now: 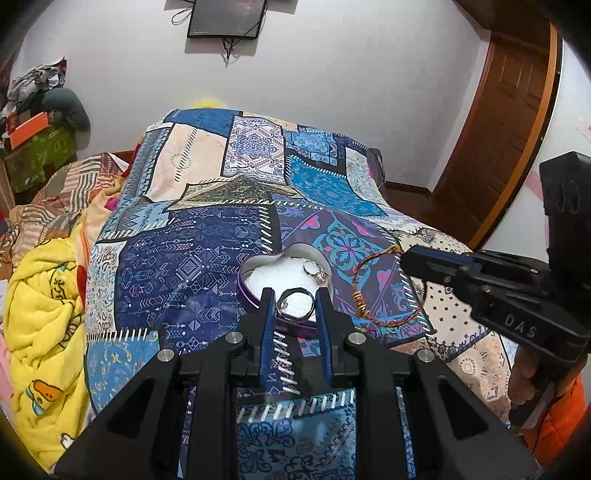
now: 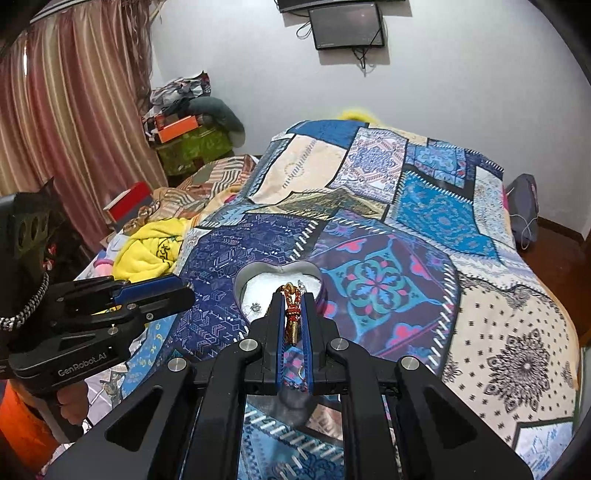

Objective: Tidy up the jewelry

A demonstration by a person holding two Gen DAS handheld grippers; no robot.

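A heart-shaped tin box (image 1: pixel 255 264) with white lining sits on the patchwork cloth; it also shows in the right wrist view (image 2: pixel 242 278). A small ring with a stone (image 1: pixel 317 273) lies inside it. My left gripper (image 1: pixel 294 295) is shut on a silver ring (image 1: pixel 295 303) over the box's near edge. My right gripper (image 2: pixel 293 295) is shut on a red and gold braided bracelet (image 2: pixel 293 314), held just in front of the box. In the left wrist view the bracelet (image 1: pixel 360 299) hangs as a loop from the right gripper (image 1: pixel 406 254), to the right of the box.
The patchwork cloth (image 2: pixel 388 280) covers a raised surface. A yellow blanket (image 1: pixel 40 325) and striped bedding lie to the left. Stacked boxes and clothes (image 2: pixel 184 125) stand by a curtain. A wooden door (image 1: pixel 495 122) is at the right, a dark screen (image 1: pixel 225 16) on the wall.
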